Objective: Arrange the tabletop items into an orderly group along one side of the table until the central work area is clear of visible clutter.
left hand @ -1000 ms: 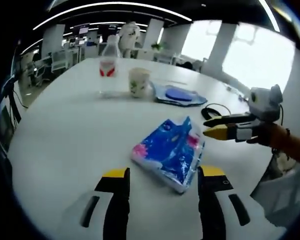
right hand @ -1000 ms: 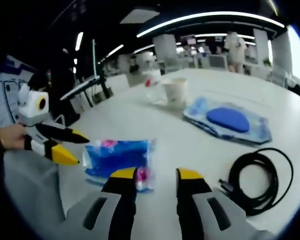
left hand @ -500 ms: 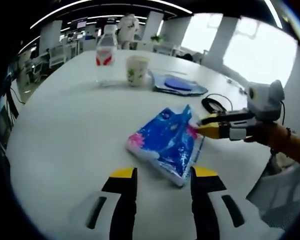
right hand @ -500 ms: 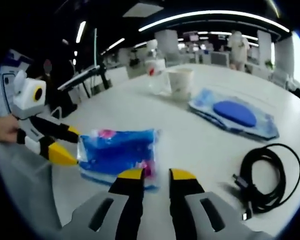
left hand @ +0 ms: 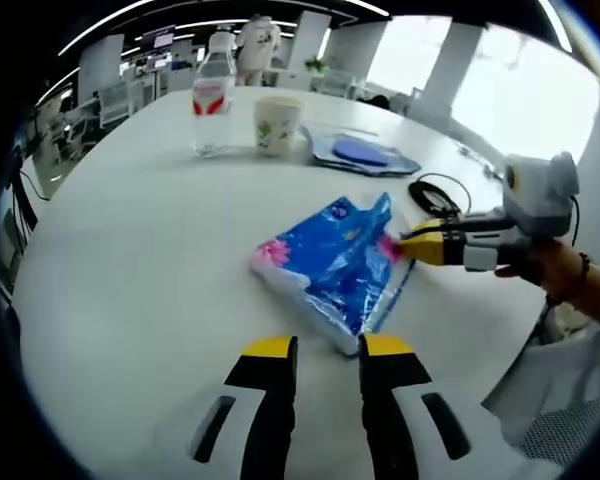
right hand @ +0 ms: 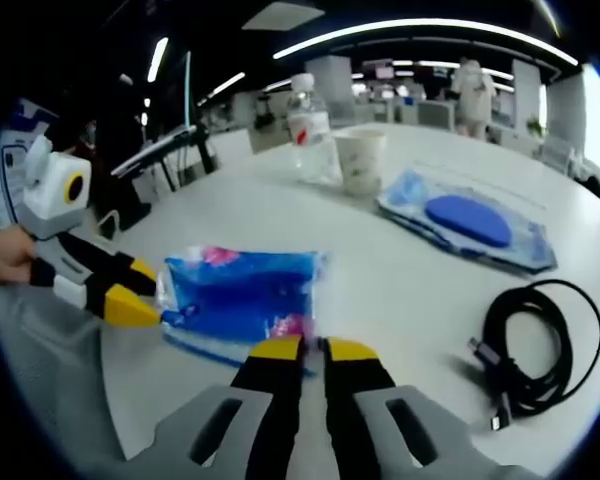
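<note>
A blue and pink tissue pack [left hand: 330, 265] [right hand: 245, 295] lies on the white table [left hand: 130, 250] between my two grippers. My left gripper [left hand: 327, 347] has its jaws drawn in to a narrow gap, with the pack's near corner between the yellow tips. In the right gripper view it [right hand: 145, 290] pinches the pack's left edge. My right gripper [right hand: 303, 350] is shut on the pack's pink corner. In the left gripper view it [left hand: 412, 247] meets that corner from the right, and the edge beside it stands up a little.
Farther along the table stand a water bottle [left hand: 213, 100] [right hand: 308, 130] and a paper cup [left hand: 278, 125] [right hand: 362, 160]. Beside them lies a flat blue pouch [left hand: 360, 155] [right hand: 470, 225]. A coiled black cable [left hand: 435, 195] [right hand: 535, 345] lies to the right. A hand [left hand: 560, 270] holds the right gripper.
Both grippers have narrowed their jaws step by step and closed on opposite corners of the tissue pack. The pack's far edge has lifted slightly.
</note>
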Demonstrator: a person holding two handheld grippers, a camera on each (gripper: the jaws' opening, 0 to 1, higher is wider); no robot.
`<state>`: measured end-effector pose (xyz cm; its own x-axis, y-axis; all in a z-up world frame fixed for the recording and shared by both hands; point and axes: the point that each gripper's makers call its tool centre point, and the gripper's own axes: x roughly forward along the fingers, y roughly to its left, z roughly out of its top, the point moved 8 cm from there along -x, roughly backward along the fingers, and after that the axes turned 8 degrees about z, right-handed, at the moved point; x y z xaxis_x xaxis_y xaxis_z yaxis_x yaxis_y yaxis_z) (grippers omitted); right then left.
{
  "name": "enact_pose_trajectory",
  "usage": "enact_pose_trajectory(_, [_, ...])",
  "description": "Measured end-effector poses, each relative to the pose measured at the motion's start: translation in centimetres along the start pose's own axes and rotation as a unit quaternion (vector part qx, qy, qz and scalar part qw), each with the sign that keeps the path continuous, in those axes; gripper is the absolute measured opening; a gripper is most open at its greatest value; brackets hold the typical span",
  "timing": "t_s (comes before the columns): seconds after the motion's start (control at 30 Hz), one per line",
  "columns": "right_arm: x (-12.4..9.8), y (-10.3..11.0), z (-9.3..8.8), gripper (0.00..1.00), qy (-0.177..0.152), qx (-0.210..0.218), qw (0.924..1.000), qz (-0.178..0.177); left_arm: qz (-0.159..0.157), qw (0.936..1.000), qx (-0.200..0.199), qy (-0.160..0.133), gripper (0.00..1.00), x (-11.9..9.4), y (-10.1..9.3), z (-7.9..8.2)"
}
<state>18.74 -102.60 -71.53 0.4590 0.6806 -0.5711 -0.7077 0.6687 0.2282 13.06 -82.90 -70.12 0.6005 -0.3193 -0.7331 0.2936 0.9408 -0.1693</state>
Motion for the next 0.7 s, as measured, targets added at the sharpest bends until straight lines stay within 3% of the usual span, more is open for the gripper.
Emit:
enact_pose_trajectory(0.13, [0.0,0.3,-0.1,0.03,0.003,0.001,1.0000,0.007,-0.006,1.0000,-0.002,0.000,0.10,0.0,-0.1,0.0])
enact_pose_trajectory(0.57, [-0.5,0.8,0.0,0.00,-0.002,0.032,0.9991,0.029,-0.005,0.9995,-0.028,0.010,0.05,-0.1,0.1,-0.1])
enact_pose_trajectory(0.7, [-0.7,1.1,0.3,0.00,-0.007,0.039,0.9987,0.034,-0.004,0.9999,-0.003,0.014,0.02,-0.2,0.0,-0.2])
